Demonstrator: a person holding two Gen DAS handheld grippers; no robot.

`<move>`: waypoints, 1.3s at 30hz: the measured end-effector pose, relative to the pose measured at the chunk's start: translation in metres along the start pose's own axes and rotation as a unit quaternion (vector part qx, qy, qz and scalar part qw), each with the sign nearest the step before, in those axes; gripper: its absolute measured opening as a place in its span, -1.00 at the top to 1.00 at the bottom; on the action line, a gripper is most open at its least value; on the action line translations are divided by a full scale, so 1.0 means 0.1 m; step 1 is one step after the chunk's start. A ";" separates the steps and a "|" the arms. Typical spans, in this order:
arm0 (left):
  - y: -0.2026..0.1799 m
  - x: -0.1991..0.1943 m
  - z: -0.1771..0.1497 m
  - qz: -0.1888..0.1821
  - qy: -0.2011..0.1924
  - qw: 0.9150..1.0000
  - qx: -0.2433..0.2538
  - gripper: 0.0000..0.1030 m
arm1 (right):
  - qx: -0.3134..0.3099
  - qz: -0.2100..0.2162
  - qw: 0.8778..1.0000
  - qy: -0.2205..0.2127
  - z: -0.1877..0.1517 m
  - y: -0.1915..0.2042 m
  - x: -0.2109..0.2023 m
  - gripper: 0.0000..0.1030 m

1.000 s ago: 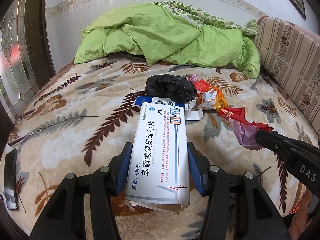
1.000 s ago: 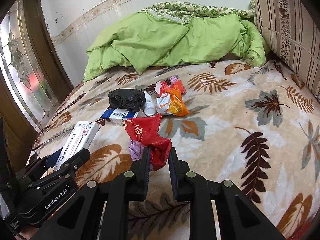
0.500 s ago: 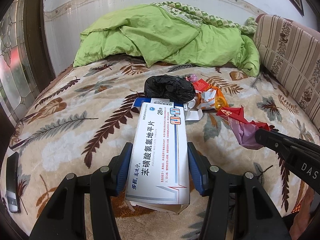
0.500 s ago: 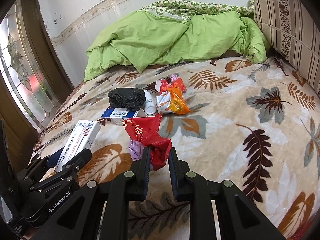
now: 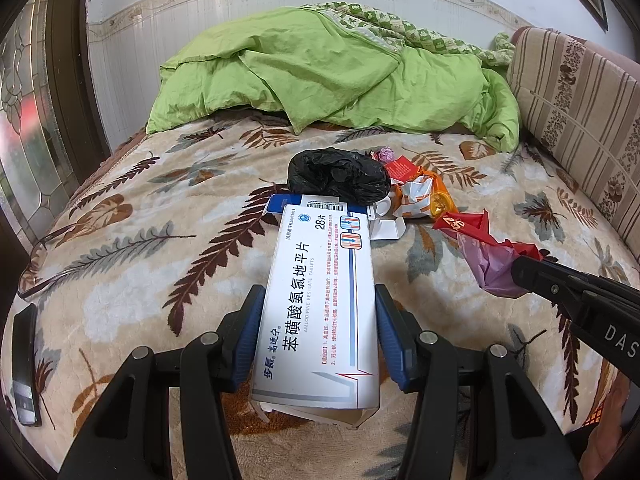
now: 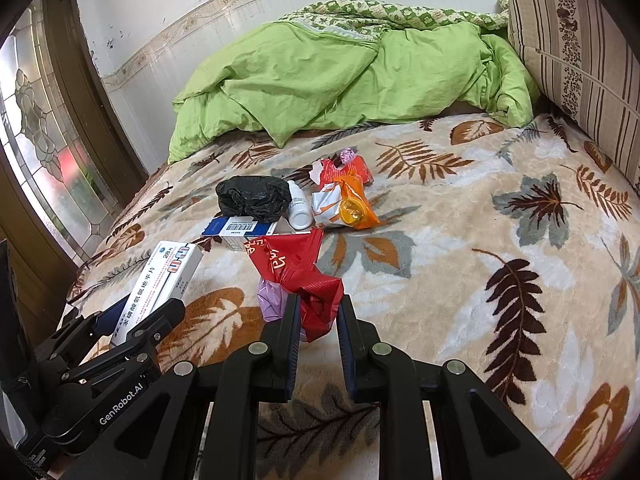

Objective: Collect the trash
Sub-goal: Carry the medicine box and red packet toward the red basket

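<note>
My left gripper (image 5: 320,300) is shut on a long white medicine box (image 5: 320,300) with blue print, held above the leaf-patterned blanket (image 5: 140,248); it also shows in the right wrist view (image 6: 160,284). My right gripper (image 6: 318,308) is shut on a crumpled red plastic bag (image 6: 300,272) with a pale purple bag (image 6: 270,300) bunched in it; the bag shows in the left wrist view (image 5: 480,236). On the bed lie a black plastic bag (image 6: 254,198), a blue-and-white box (image 6: 240,228), a white bottle (image 6: 299,204) and orange-and-white wrappers (image 6: 344,204).
A green quilt (image 6: 340,80) is heaped at the far end of the bed. A striped cushion (image 6: 580,48) stands along the right side. A dark phone (image 5: 24,364) lies at the bed's left edge. A glazed door (image 6: 44,152) is at the left.
Both grippers have risen slightly and drawn back a little with their loads. The trash pile on the bed has not moved.
</note>
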State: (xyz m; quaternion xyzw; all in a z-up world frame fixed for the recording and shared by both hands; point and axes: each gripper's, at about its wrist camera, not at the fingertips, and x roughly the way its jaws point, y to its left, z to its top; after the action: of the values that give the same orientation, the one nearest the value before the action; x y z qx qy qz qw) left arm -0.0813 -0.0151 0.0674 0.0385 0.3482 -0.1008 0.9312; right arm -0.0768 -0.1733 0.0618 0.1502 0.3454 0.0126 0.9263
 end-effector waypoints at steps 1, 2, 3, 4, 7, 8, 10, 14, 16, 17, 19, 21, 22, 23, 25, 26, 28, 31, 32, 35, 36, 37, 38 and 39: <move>0.00 0.00 0.00 0.000 0.000 1.000 0.000 -0.01 | 0.000 0.000 1.000 0.000 0.00 0.00 0.00 0.64; 0.00 0.00 0.00 0.000 0.000 1.000 0.000 -0.01 | 0.000 0.000 1.000 -0.001 0.00 0.00 -0.01 0.64; 0.00 0.00 0.00 0.000 0.000 1.000 0.000 -0.01 | 0.001 0.000 1.000 -0.001 0.00 0.00 0.00 0.64; 0.00 0.00 0.00 0.000 0.000 1.000 0.000 -0.01 | 0.001 0.000 1.000 -0.001 0.00 0.00 0.00 0.64; 0.00 0.00 0.00 0.000 0.000 1.000 0.000 -0.01 | 0.001 0.001 1.000 0.001 -0.01 0.00 -0.01 0.64; -0.01 0.00 0.00 0.000 0.000 1.000 0.000 -0.01 | 0.001 0.002 1.000 0.001 -0.01 0.00 -0.01 0.64; -0.01 0.00 0.00 0.000 0.000 1.000 0.000 -0.01 | -0.002 0.003 1.000 0.001 -0.02 0.02 -0.02 0.64; -0.01 0.00 0.00 0.000 0.000 1.000 0.000 -0.01 | -0.001 0.003 1.000 0.002 -0.02 0.02 -0.02 0.64; -0.01 0.00 0.00 0.000 0.000 1.000 0.000 -0.01 | 0.001 0.003 1.000 0.002 -0.03 0.02 -0.03 0.64; -0.01 0.00 0.00 0.000 0.000 1.000 0.000 -0.01 | 0.002 0.003 1.000 0.002 -0.03 0.02 -0.03 0.64; -0.01 0.00 0.00 0.000 0.000 1.000 0.001 -0.01 | 0.003 0.003 1.000 0.002 -0.04 0.03 -0.03 0.64; -0.02 0.00 0.00 0.000 0.000 1.000 0.001 -0.01 | 0.003 0.004 1.000 0.003 -0.03 0.02 -0.03 0.64; -0.02 0.00 0.00 0.001 0.000 1.000 0.001 -0.01 | 0.003 0.005 1.000 0.004 -0.04 0.02 -0.03 0.64; -0.02 0.00 0.00 0.001 -0.001 1.000 0.001 -0.01 | 0.003 0.005 1.000 0.005 -0.04 0.03 -0.03 0.64; -0.03 -0.01 0.00 0.000 -0.002 1.000 0.003 -0.01 | 0.003 0.005 1.000 0.005 -0.05 0.03 -0.05 0.64; -0.04 -0.01 0.00 -0.001 -0.002 1.000 0.005 -0.01 | 0.005 0.005 1.000 0.005 -0.05 0.03 -0.05 0.64; -0.04 -0.02 0.00 -0.004 -0.002 1.000 0.006 -0.01 | 0.010 0.006 1.000 0.007 -0.07 0.02 -0.06 0.64; -0.05 -0.03 0.00 -0.008 -0.001 1.000 0.006 -0.01 | 0.018 0.007 1.000 0.009 -0.09 0.00 -0.10 0.64; -0.05 -0.04 -0.01 -0.011 0.002 1.000 0.006 -0.01 | 0.020 0.007 1.000 0.009 -0.10 -0.01 -0.12 0.64; -0.10 -0.08 -0.05 -0.018 0.007 1.000 0.008 -0.01 | 0.025 0.007 1.000 0.011 -0.13 -0.03 -0.19 0.64; -0.10 -0.09 -0.06 -0.019 0.007 1.000 0.012 -0.01 | 0.027 0.007 1.000 0.011 -0.14 -0.03 -0.21 0.64; -0.12 -0.11 -0.07 -0.021 0.006 1.000 0.014 -0.01 | 0.028 0.008 1.000 0.012 -0.14 -0.04 -0.23 0.64; -0.13 -0.13 -0.08 -0.023 0.006 1.000 0.016 -0.01 | 0.031 0.008 0.999 0.013 -0.15 -0.05 -0.25 0.64; -0.14 -0.15 -0.09 -0.025 0.006 1.000 0.017 -0.01 | 0.033 0.008 0.999 0.014 -0.16 -0.06 -0.27 0.64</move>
State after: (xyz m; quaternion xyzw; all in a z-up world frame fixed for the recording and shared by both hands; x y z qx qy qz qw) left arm -0.1008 -0.0253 0.0702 0.0467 0.3528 -0.1296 0.9255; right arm -0.1079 -0.1784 0.0662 0.1838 0.3574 0.0110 0.9156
